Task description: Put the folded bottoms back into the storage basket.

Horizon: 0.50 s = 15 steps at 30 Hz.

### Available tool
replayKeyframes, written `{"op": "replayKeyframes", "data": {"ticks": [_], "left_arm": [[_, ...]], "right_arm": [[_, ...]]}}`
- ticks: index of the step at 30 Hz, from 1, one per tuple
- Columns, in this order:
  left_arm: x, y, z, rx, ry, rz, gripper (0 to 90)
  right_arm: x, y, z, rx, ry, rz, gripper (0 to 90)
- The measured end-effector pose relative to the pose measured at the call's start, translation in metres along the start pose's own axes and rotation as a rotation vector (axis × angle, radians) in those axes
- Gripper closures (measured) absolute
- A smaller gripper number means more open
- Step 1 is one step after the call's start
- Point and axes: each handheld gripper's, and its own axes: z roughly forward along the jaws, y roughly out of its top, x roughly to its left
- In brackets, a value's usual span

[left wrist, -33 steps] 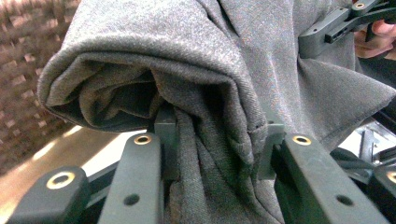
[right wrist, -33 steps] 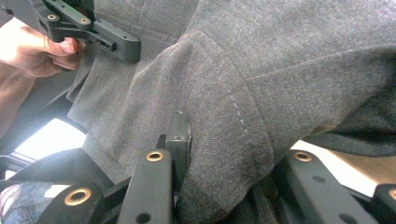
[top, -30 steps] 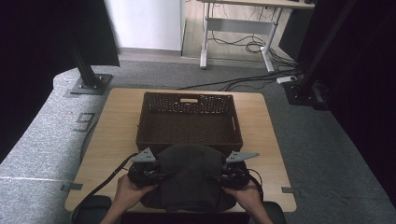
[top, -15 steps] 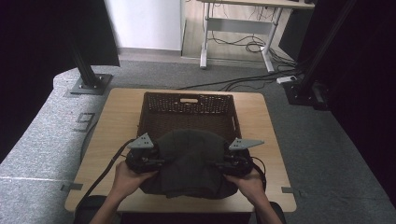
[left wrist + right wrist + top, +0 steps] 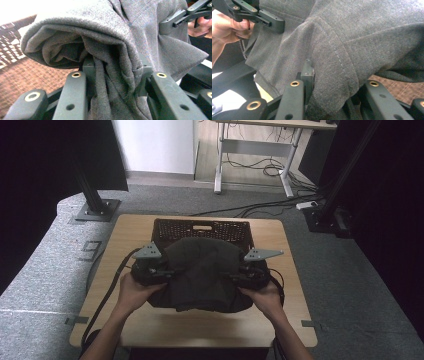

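We hold the folded grey garment above the counter, left gripper and right gripper fingers clenched on its sides, near the basket.

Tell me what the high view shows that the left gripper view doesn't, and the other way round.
High view alone: the wooden table, the whole dark woven basket, both forearms. Left gripper view alone: the left claw clamped on bunched folds, close enough to see the weave. Both: the grey garment held between the two claws, with the right claw at its far side.
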Motion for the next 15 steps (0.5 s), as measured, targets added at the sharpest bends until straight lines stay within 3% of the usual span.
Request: {"op": "replayKeyframes", "data": {"ticks": [5,15], "left_arm": [[0.016,0.017,0.001,-0.019,0.016,0.007,63.2],[0.043,0.037,0.008,-0.048,0.02,-0.001,63.3]], "right_arm": [[-0.01,0.02,0.005,-0.018,-0.027,-0.021,65.7],[-0.03,0.049,0.016,-0.038,-0.07,-0.04,65.8]]}}
